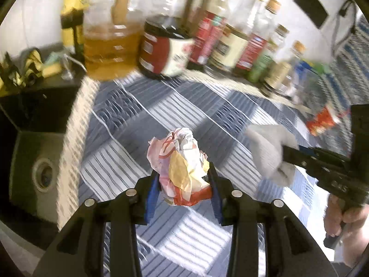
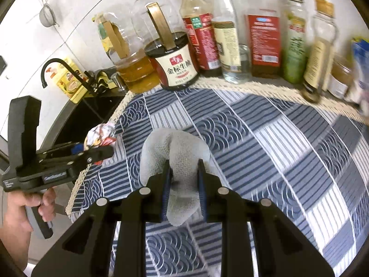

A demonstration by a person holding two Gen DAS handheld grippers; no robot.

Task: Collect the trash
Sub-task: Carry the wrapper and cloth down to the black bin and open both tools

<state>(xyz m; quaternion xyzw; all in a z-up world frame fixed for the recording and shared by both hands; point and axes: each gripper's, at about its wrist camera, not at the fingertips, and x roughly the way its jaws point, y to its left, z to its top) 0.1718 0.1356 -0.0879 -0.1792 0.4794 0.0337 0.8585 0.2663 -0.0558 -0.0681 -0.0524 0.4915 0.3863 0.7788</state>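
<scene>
A blue-and-white patterned tablecloth (image 2: 265, 143) with a cream woven edge is covering the counter. A row of sauce and oil bottles (image 2: 230, 34) is standing along the white tiled wall (image 2: 76, 11). A black sink (image 1: 34, 161) with a black faucet (image 2: 52, 65) is sitting beside the cloth, where patches of light are falling.

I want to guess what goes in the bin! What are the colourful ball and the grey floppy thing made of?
The colourful ball in the left gripper looks like crumpled printed wrapper paper, slightly glossy: sharp creases, red and yellow print. The grey floppy thing in the right gripper looks like soft paper towel or thin cloth, matte: a dotted woven texture, and it droops over the fingers. Which of the two is hard to tell.
</scene>
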